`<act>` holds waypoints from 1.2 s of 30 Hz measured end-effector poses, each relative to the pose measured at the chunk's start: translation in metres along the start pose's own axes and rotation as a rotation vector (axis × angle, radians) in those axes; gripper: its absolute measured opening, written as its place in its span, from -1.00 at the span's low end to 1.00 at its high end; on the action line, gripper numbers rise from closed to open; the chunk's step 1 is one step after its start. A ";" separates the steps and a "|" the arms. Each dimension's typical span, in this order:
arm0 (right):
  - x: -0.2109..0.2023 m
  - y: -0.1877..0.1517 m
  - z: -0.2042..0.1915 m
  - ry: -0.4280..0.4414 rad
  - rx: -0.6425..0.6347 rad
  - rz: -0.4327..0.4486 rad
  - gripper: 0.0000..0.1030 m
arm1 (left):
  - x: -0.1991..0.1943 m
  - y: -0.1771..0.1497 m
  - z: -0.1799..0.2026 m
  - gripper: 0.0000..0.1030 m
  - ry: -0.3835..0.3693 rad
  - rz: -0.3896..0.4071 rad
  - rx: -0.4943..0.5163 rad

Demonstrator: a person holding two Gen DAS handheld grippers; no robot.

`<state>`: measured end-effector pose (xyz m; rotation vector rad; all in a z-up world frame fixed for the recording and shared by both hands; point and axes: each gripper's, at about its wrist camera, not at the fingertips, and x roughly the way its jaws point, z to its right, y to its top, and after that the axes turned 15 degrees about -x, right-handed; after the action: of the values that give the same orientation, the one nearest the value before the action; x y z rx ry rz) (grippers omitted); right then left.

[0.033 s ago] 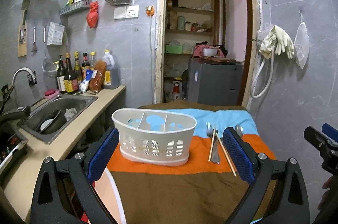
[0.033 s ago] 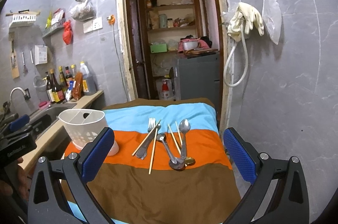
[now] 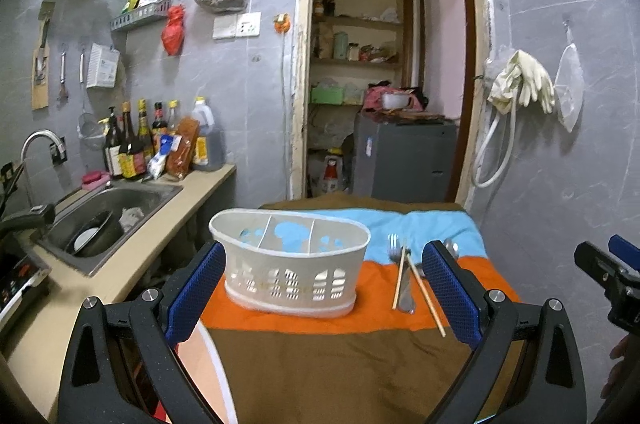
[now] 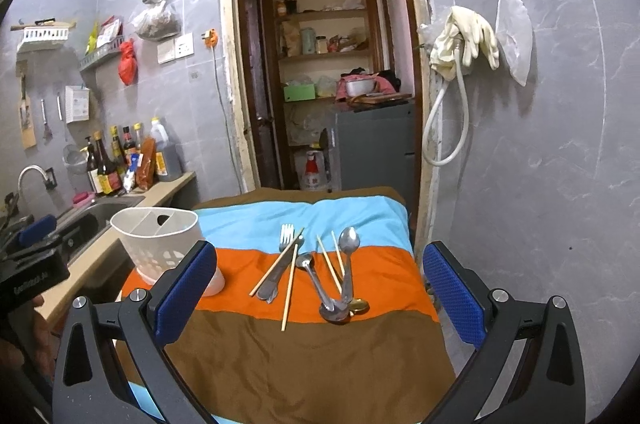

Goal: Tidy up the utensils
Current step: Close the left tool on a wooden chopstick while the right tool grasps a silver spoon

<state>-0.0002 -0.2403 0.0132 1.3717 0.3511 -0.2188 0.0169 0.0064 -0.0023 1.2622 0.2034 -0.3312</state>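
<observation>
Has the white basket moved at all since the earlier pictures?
No. The white basket sits in the same spot on the striped cloth, left of the fork, as before.

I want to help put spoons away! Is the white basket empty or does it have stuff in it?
Empty. The white basket stands upright, and its compartments show only blue cloth through the bottom. The fork and spoons lie outside.

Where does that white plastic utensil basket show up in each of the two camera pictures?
Left wrist view: the white basket sits centre, on the striped cloth, between the tool's fingers.
Right wrist view: the white basket stands at left, partly behind the left finger.
Shared landmark: the fork to the basket's right.
</observation>
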 end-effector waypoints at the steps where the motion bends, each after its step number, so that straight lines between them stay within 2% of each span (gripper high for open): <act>1: 0.000 0.001 0.000 -0.005 0.003 -0.001 1.00 | 0.002 0.002 0.001 0.87 -0.007 -0.002 0.004; 8: 0.009 0.016 0.018 0.011 0.023 0.007 1.00 | 0.018 0.019 0.016 0.87 -0.072 0.003 0.001; 16: 0.062 0.024 0.059 0.069 -0.021 -0.036 1.00 | 0.062 0.027 0.052 0.87 -0.173 -0.079 0.027; 23: 0.123 0.007 0.094 0.144 -0.073 -0.107 1.00 | 0.116 0.009 0.100 0.86 -0.179 -0.142 0.044; 27: 0.157 -0.008 0.113 0.202 -0.068 -0.153 0.92 | 0.152 -0.005 0.122 0.82 -0.141 -0.172 0.079; 30: 0.187 -0.020 0.123 0.244 -0.057 -0.194 0.74 | 0.184 -0.018 0.129 0.64 -0.104 -0.206 0.090; 32: 0.203 -0.026 0.126 0.268 -0.052 -0.217 0.64 | 0.203 -0.025 0.129 0.41 -0.071 -0.233 0.089; 36: 0.234 -0.036 0.121 0.313 -0.050 -0.260 0.48 | 0.245 -0.039 0.122 0.12 0.016 -0.293 0.065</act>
<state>0.2188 -0.3535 -0.0870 1.3094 0.7935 -0.2069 0.2283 -0.1525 -0.0823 1.3004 0.3961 -0.5834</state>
